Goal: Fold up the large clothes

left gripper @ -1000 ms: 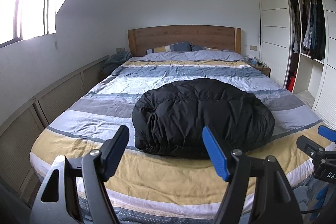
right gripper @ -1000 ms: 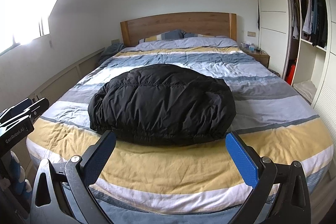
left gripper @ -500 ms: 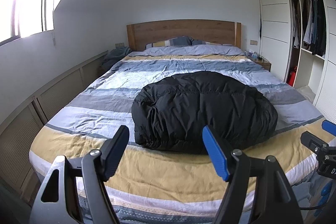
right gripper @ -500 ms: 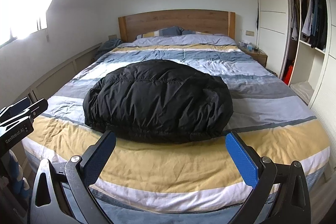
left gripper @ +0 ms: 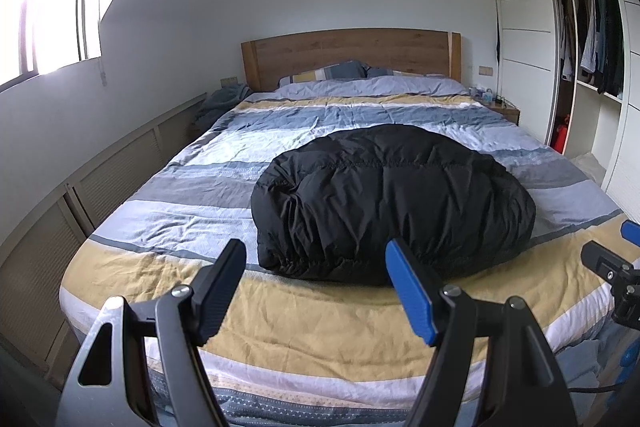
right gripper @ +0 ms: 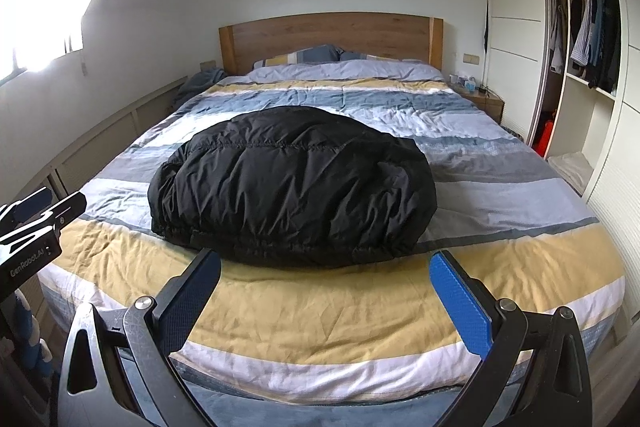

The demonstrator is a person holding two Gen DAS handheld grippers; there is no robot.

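Jacket [left gripper: 394, 203], black and puffy, lies bundled mid-frame on bed [left gripper: 320, 323]. Left tool [left gripper: 316, 287] and right tool [right gripper: 324, 291] spread, empty, low in frame. Folding looks done or unstarted; next likely a hem grab.

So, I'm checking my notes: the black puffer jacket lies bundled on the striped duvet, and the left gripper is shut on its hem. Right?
Not quite. The black puffer jacket does lie bundled on the striped duvet, but the left gripper is open and short of the hem, holding nothing, as the left wrist view shows.
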